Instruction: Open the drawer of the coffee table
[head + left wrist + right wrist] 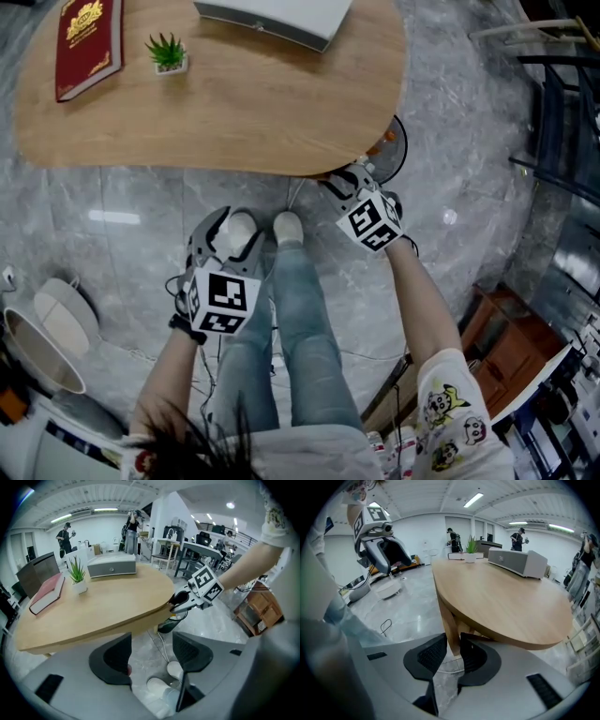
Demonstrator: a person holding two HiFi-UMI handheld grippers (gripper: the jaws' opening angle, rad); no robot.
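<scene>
- Straight ahead and below, the oval wooden worktop (234,112), its near rim curving just past the toes of two white shoes (242,228).
- On top, toward the far side: a red book (87,42), a small potted plant (169,53) just beside it, and a flat grey box (277,17) further right.
- Open grey marble floor (112,206) along the left of the near rim; a round white appliance (66,319) further left, well apart from the worktop.
- Tighter on the right: a black round base (401,150) on the floor under the rim's right end, dark chair frames (562,103) beyond it, and a wooden cabinet (511,352) behind the right arm.
- Left gripper (153,653) low over the floor, short of the near rim, fingers (112,660) wide apart and holding nothing; only shoes and floor between them.
- Right gripper (453,648) tipped downward at the rim's right end, fingers (427,656) set at a narrow gap, gripping nothing that shows; a wooden leg (448,620) in line with that gap, further in under the worktop.
- Drawer somewhere beneath the worktop; front and handle not to be made out, so no telling how it lies against either pair of fingers.
</scene>
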